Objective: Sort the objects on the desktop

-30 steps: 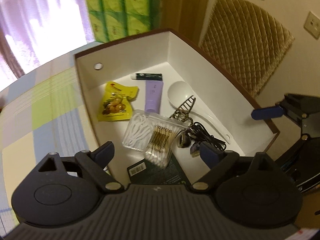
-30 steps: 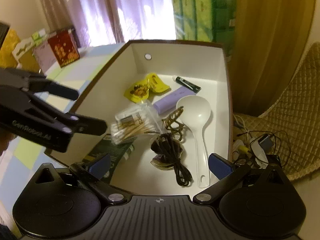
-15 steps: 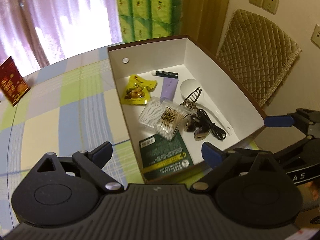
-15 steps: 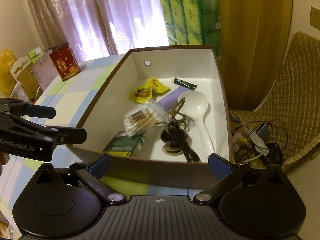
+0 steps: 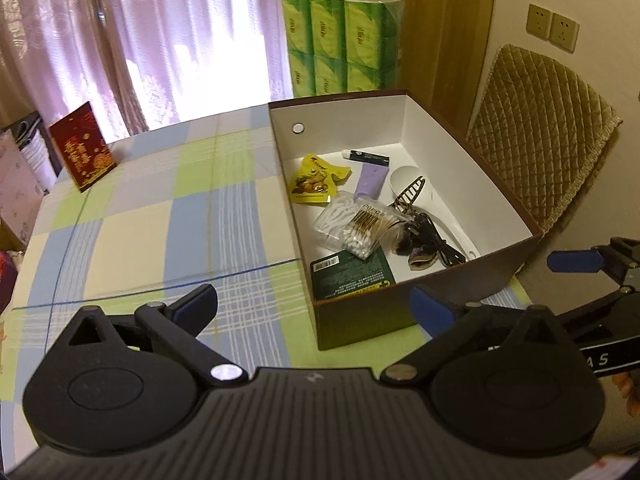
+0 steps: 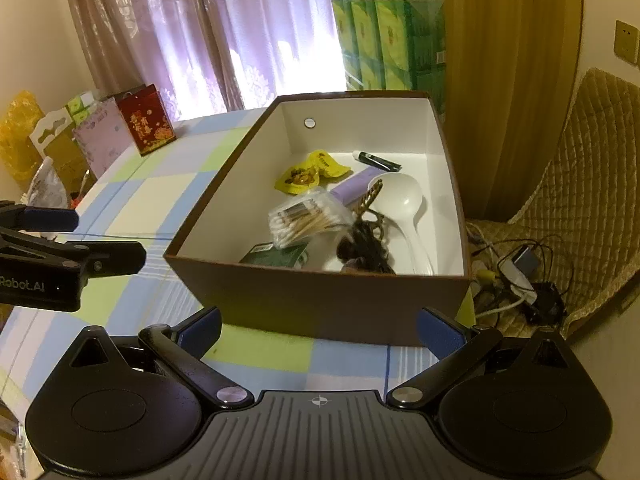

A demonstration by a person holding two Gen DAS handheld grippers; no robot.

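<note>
Resting on the checked table [image 5: 160, 220], brown box [image 5: 360, 316], white inside, holds mixed items; left gripper [image 5: 314, 304] and right gripper [image 6: 320, 330] both gape wide, empty.

The checked blue-green table [image 5: 168, 216] lies bare left of the brown cardboard box [image 5: 360, 316], whose tall walls block sideways entry.

I see green tissue packs [image 5: 344, 46] stacked by the purple curtains [image 5: 160, 40], a quilted chair [image 5: 540, 140] right, cables [image 6: 520, 276] tangled below.
</note>
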